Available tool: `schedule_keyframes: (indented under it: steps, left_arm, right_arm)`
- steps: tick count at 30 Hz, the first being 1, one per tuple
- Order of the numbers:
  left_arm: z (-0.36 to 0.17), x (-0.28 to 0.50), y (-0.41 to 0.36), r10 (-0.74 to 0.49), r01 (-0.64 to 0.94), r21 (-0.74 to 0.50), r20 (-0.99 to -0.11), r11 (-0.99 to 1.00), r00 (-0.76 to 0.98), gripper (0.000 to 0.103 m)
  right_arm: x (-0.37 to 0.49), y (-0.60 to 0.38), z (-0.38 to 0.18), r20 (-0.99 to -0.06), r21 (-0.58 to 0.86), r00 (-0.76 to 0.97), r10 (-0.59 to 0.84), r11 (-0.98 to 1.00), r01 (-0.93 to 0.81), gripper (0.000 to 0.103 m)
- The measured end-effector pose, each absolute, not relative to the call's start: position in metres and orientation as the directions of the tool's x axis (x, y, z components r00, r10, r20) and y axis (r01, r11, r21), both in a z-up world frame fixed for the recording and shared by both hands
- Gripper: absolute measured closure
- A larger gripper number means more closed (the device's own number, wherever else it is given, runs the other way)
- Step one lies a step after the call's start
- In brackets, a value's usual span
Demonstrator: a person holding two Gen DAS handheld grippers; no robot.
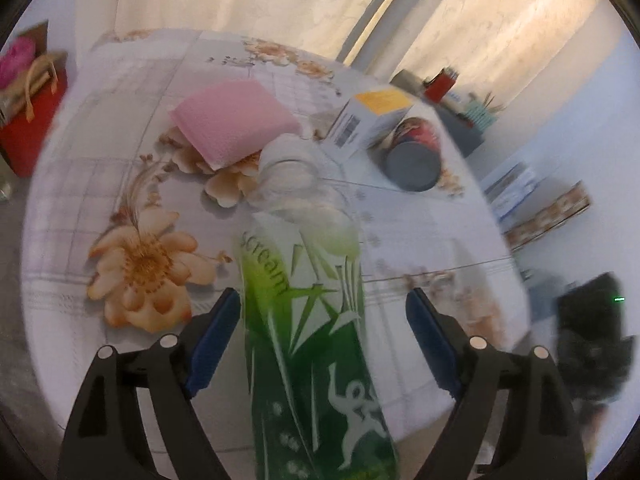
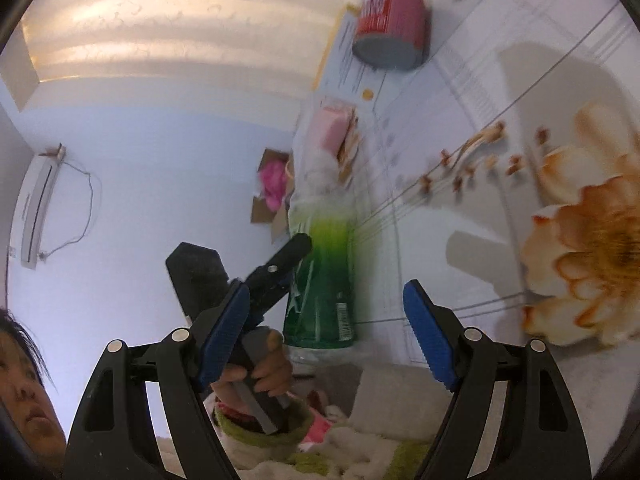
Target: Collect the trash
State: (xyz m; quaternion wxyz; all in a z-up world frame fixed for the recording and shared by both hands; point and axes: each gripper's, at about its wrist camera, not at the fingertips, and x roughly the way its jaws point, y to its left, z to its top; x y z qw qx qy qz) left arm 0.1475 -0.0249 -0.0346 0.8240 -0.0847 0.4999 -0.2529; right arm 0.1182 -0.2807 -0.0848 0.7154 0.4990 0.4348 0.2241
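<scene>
My left gripper [image 1: 324,308] has jaws spread wide around the green bottle [image 1: 316,340], not clamping it. My right gripper [image 2: 326,304] is wide open, empty. At 12 o'clock lie a pink sponge [image 1: 232,120], white box [image 1: 368,120] and red can [image 1: 414,152].

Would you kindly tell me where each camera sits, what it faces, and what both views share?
Left wrist: on the left gripper, looking along its blue fingers at the green bottle between them, over the flowered table.
Right wrist: on the right gripper, facing sideways; the person's left hand shows.
Shared: bottle, red can, pink pack.
</scene>
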Motion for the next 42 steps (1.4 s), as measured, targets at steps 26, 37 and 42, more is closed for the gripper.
schedule_keyframes:
  steps: [26, 37, 42]
  left_arm:
    - [-0.044, 0.142, -0.001, -0.534, 0.272, -0.464, -0.783, 0.843, 0.320, 0.043]
    - [-0.047, 0.144, 0.003, -0.579, 0.265, -0.518, -0.763, 0.814, 0.287, 0.043]
    - [-0.047, 0.144, 0.005, -0.583, 0.265, -0.522, -0.760, 0.810, 0.286, 0.043]
  right_arm:
    - [0.225, -0.360, -0.038, -0.650, 0.702, 0.630, 0.424, 0.652, 0.286, 0.033]
    - [0.300, -0.359, -0.072, -0.722, 0.665, 0.532, 0.442, 0.657, 0.357, 0.034]
    - [0.304, -0.356, -0.085, -0.743, 0.647, 0.503, 0.440, 0.664, 0.375, 0.040]
